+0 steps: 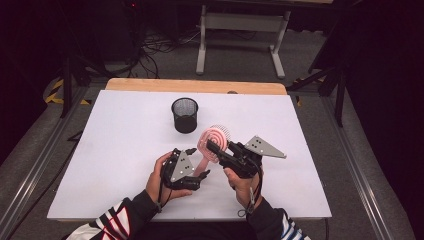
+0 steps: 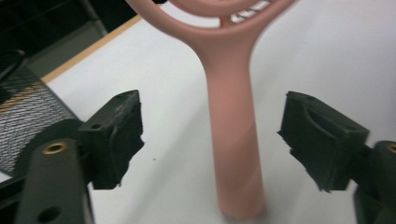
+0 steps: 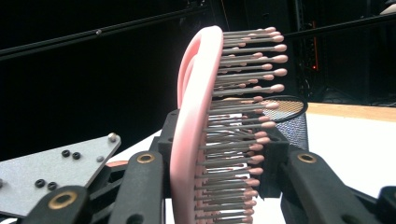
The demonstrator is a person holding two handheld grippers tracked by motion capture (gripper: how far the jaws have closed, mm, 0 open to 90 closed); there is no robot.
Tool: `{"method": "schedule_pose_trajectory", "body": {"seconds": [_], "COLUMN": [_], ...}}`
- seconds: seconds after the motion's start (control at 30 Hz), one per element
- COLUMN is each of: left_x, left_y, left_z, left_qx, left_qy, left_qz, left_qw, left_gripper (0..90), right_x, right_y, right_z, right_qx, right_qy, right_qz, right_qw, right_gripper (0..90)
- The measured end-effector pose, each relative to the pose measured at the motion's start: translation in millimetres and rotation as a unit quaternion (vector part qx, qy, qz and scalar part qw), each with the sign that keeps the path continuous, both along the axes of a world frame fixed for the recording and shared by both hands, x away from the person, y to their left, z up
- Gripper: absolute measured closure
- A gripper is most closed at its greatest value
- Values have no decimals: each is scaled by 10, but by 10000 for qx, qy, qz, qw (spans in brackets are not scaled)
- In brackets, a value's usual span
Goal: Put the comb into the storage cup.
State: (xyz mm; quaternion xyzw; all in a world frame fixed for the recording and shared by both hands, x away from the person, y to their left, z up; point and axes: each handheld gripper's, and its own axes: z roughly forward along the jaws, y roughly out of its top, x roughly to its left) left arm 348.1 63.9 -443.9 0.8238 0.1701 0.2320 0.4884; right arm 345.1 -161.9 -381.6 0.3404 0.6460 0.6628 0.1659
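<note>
The left gripper (image 2: pixel 212 140) stood apart around the brush (image 1: pixel 212 141) handle; the right gripper (image 3: pixel 219 158) clamped the head, which might slip.

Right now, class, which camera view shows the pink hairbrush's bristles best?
The right gripper view: the hairbrush stands edge-on between its jaws, each bristle distinct. The left gripper view shows the handle and only blurred bristles at the top. The high view shows the whole brush, small.

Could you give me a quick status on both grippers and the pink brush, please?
Right gripper shut on brush head. Left gripper open, handle between jaws, untouched. Mesh cup stands apart, nothing in the way.
</note>
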Motion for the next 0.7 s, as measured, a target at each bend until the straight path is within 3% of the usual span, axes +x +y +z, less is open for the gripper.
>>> {"method": "schedule_pose_trajectory", "body": {"seconds": [0.17,0.23,0.47,0.7], "left_x": [7,17,74,79], "left_y": [219,312,675,819], "left_z": [18,37,96,100], "left_qx": [-84,-97,-326,-337], "left_qy": [80,-2,-5,-42], "left_qz": [-181,-170,-87,-36], "left_qw": [9998,9998,9994,9994], "left_gripper": [134,119,108,103], "right_x": [4,2,5,7], "right_y": [-48,-70,-148,-204], "right_z": [10,17,38,53], "right_qx": [-46,-78,-144,-192], "right_qy": [-38,-78,-173,-264], "right_qz": [-30,-58,-137,-201], "right_qw": [10000,9999,9997,9993], "right_gripper": [631,631,632,631]}}
